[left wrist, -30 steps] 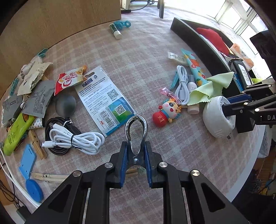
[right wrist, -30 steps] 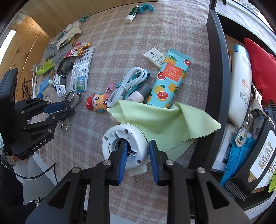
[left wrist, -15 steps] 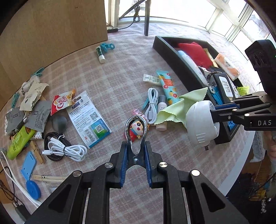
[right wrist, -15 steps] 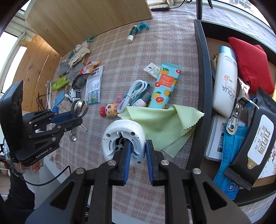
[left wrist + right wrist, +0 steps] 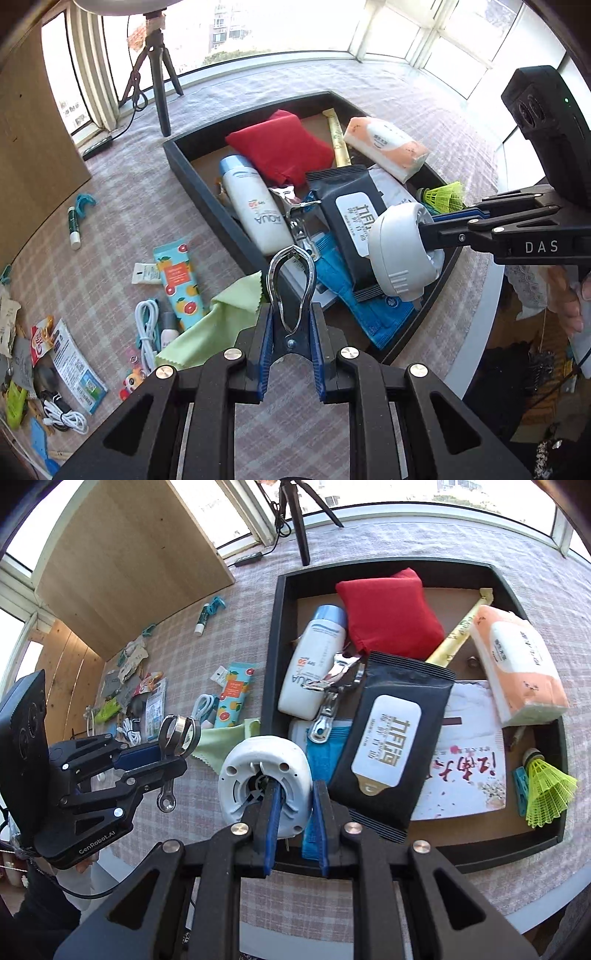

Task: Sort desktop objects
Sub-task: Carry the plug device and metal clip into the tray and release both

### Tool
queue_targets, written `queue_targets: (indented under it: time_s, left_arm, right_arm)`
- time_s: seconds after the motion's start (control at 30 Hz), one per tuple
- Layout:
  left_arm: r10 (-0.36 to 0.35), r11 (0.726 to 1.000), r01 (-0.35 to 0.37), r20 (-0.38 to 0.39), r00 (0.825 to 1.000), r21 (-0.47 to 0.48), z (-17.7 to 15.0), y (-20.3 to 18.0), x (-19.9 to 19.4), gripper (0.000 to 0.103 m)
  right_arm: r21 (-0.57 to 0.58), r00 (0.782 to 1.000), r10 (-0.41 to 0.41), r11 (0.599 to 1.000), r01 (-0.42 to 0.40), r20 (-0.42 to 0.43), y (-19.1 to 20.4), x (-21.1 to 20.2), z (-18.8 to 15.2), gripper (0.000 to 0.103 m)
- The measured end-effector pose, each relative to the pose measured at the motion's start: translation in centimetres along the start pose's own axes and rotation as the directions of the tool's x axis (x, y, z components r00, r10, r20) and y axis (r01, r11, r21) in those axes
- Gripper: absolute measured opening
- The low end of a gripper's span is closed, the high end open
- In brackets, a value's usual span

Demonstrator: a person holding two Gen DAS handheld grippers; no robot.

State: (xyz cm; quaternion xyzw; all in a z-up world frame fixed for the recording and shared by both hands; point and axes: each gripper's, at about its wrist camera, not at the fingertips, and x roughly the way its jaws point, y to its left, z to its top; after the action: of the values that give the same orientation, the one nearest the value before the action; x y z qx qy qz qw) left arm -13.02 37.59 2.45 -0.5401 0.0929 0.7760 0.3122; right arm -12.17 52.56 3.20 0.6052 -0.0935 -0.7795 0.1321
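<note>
My left gripper (image 5: 291, 325) is shut on a metal clip (image 5: 291, 284) and holds it in the air above the near edge of the black tray (image 5: 192, 177). It also shows in the right wrist view (image 5: 162, 753) with the metal clip (image 5: 179, 734). My right gripper (image 5: 293, 812) is shut on a white round device (image 5: 264, 779), one finger inside its hollow, held above the tray's (image 5: 275, 635) left front part. The device (image 5: 400, 251) also shows in the left wrist view, over the black wipes pack (image 5: 354, 218).
The tray holds a red pouch (image 5: 388, 613), sunscreen bottle (image 5: 314, 664), tissue pack (image 5: 517, 664), a card (image 5: 465, 753), a yellow shuttlecock (image 5: 546, 782) and another metal clip (image 5: 332, 694). On the tablecloth lie a green cloth (image 5: 218, 321), cream tube (image 5: 177, 280), cables and packets. A tripod (image 5: 159, 74) stands behind.
Both grippers have risen and swung toward the tray with their loads. The white device moved from beside the green cloth to above the tray; the clip moved from above the toy to the tray's edge.
</note>
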Motion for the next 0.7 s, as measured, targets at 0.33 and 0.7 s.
queue_targets:
  time_s: [0.33, 0.7]
  left_arm:
    - [0.012, 1.0, -0.012, -0.007, 1.0, 0.002, 8.1, -2.9, 4.4, 0.017]
    - [0.033, 0.999, -0.034, -0.016, 0.999, -0.029, 12.1, -3.1, 7.2, 0.036]
  right_arm:
    - [0.143, 0.991, -0.134, 0.981, 0.128, 0.027, -11.0, -3.0, -0.6, 0.017]
    - [0.176, 0.99, -0.14, 0.975, 0.134, 0.021, -14.9, -2.9, -0.4, 0.018]
